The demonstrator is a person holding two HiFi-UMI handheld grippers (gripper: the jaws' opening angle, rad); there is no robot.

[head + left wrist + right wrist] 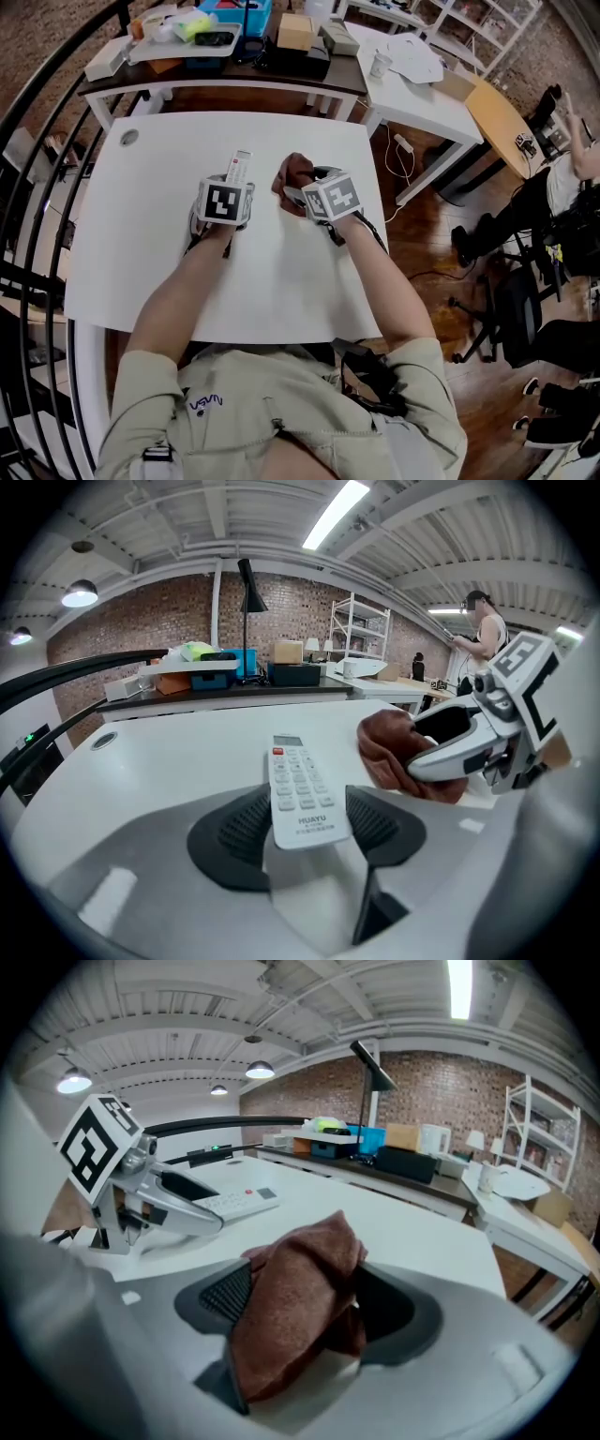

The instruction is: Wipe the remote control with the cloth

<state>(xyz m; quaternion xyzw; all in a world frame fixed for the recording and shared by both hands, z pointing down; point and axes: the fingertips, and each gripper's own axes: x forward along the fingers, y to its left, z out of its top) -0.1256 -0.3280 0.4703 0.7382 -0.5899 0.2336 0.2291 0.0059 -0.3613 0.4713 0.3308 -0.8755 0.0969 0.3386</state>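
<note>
- Left gripper (307,829): jaws fairly wide, pads pressing on long sides of remote (298,785) near its bottom end; remote points to 12 o'clock over white table (159,234).
- Right gripper (307,1302): jaws clamped on bunched cloth (309,1251), at 3 o'clock of remote, near, not touching.
- Risk: hold at one end only, so wiping push likely pivots remote or slips it out.
- Risk: loose cloth folds may drag across buttons.
- Risk: grippers close together, may knock.
- Blue bin (234,14) at 12 o'clock on far desk: contents unclear.
- Cup (381,64) at 1 o'clock: inside hidden.
</note>
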